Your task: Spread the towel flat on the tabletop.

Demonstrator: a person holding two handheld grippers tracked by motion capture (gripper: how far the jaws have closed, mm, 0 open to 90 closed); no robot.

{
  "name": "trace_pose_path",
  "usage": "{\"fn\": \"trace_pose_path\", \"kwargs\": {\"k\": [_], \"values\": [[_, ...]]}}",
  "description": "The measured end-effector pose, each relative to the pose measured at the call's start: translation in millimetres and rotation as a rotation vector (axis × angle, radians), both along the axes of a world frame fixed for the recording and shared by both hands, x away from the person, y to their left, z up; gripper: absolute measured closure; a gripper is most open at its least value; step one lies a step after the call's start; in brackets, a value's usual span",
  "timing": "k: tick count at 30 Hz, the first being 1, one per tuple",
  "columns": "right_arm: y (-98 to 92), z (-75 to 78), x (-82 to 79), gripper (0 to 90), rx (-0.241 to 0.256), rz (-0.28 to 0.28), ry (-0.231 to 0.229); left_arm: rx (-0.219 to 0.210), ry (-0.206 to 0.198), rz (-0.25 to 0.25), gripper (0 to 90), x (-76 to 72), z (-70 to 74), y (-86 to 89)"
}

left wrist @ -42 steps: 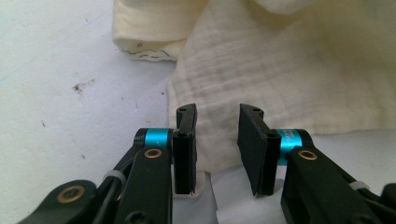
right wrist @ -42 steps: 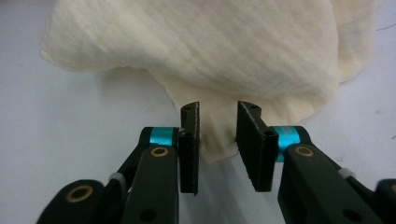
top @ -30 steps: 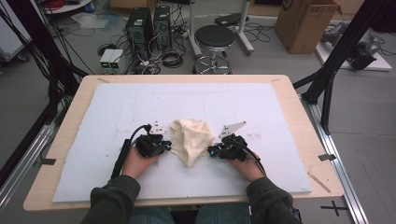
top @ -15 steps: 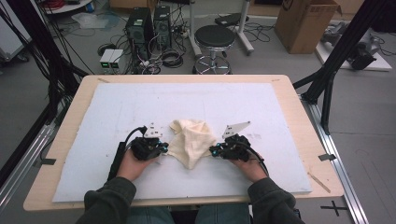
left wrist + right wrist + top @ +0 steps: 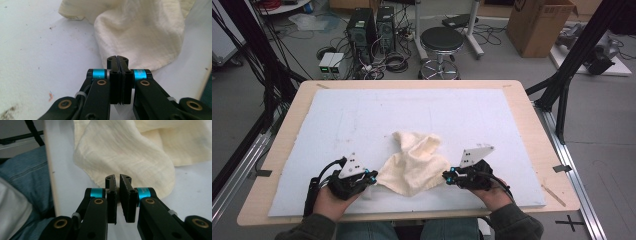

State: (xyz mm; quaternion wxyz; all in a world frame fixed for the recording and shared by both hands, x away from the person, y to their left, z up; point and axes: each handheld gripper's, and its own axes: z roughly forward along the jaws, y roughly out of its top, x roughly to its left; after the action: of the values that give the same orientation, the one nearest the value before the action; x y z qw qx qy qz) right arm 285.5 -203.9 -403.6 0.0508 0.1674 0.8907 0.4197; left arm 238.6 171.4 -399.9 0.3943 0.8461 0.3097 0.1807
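While a person sits at the near edge of the table point(image 5: 532, 117), a crumpled cream cloth point(image 5: 414, 162) lies on the pale blue mat point(image 5: 377, 112) between two hand-held grippers. The left gripper point(image 5: 371, 176) rests on the mat at the cloth's left edge; in the left gripper view its black jaws are pressed flat together, their tips at the hem of the cloth point(image 5: 140, 32), and whether any fabric is caught between them cannot be told. The right gripper point(image 5: 446, 176) sits at the cloth's right edge; in the right gripper view its jaws stand a narrow slit apart, tips just short of a rounded fold of the cloth point(image 5: 130, 155), holding nothing. The cloth bunches up toward the middle of the mat, one peak pointing away from the person. A black stool point(image 5: 441, 40) stands on the floor beyond the table.
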Motion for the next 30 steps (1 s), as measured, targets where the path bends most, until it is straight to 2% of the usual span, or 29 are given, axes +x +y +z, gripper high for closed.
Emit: {"fn": "trace_pose_path", "kwargs": {"k": [4,6,9,12,13,16,17,18,20,23,24,28,30], "values": [[-2.5,2.6,-19.2,84.3,0.003,0.025,-0.009,0.013,-0.004,-0.022,88.4,-17.7,1.0,0.3],[-3.7,1.2,-24.7,84.1,0.0,0.029,-0.002,0.02,0.007,-0.028,88.3,-24.6,-1.5,0.2],[-3.1,-6.4,-28.6,82.9,-0.028,0.041,0.008,0.023,0.023,-0.034,87.1,-26.4,-8.1,0.3],[-1.7,-11.4,-26.9,71.9,-0.024,0.037,0.018,-0.017,0.051,-0.05,71.8,-23.4,-10.9,3.5],[-1.9,-10.0,-26.7,69.3,-0.011,0.038,0.029,-0.026,0.045,-0.055,69.0,-23.1,-9.5,4.7],[-5.6,1.5,-21.0,63.6,0.032,0.024,0.011,-0.049,0.029,-0.062,60.5,-17.6,-1.1,6.9],[-6.8,4.4,-17.8,62.4,0.038,0.014,-0.001,-0.058,0.018,-0.062,60.2,-12.4,3.1,7.2],[-8.7,11.0,-7.7,61.7,0.047,-0.009,-0.016,-0.063,0.015,-0.061,57.0,-8.4,5.5,6.9],[-8.9,13.3,-2.3,61.4,0.055,-0.025,-0.021,-0.077,0.011,-0.06,55.6,5.3,12.1,4.7],[-7.3,15.2,15.9,60.2,0.068,-0.065,-0.029,-0.127,0.002,-0.053,54.8,32.7,20.2,-5.0],[-6.0,14.0,22.9,60.2,0.071,-0.079,-0.029,-0.128,0.0,-0.056,54.7,42.6,21.9,-8.9],[-2.3,5.8,39.0,58.7,0.085,-0.111,-0.024,-0.168,0.004,-0.045,52.5,80.1,19.6,-24.1],[-1.7,2.1,42.5,58.4,0.082,-0.115,-0.02,-0.139,0.008,-0.039,52.0,99.3,14.6,-34.3]]}}
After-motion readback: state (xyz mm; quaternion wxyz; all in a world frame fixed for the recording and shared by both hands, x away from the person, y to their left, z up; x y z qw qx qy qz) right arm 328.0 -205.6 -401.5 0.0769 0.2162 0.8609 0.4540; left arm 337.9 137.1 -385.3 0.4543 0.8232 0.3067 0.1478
